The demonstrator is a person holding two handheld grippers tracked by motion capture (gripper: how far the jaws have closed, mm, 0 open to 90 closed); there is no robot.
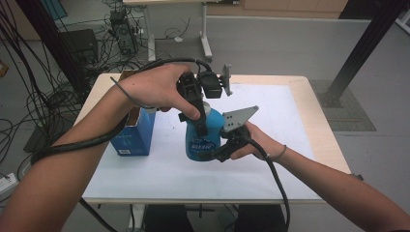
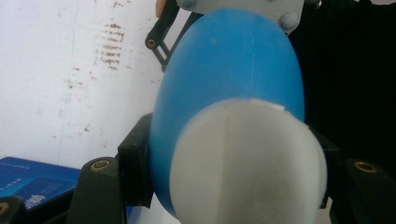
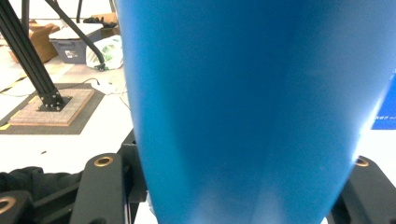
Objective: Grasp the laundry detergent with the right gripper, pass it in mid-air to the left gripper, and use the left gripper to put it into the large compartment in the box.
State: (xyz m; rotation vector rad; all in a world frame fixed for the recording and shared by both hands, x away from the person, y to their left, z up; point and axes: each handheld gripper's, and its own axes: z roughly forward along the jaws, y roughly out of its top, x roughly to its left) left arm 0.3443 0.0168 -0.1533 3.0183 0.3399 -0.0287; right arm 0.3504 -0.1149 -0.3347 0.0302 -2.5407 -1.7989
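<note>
Three cameras: one fixed high above the near edge of the table (image 1: 309, 145), and one riding on each hand-held gripper.

The high view looks forward and down, from some way off, so the whole table top and the floor behind it at 12 o'clock are seen. The left gripper view looks down from above, very near the white cap (image 2: 247, 163) of the blue bottle (image 2: 233, 70), with the table sheet at 10 o'clock. The right gripper view looks level from the side, very near the bottle's wall, with the floor and a black frame post (image 3: 32, 65) at 10 o'clock. All three views share the blue bottle.
</note>
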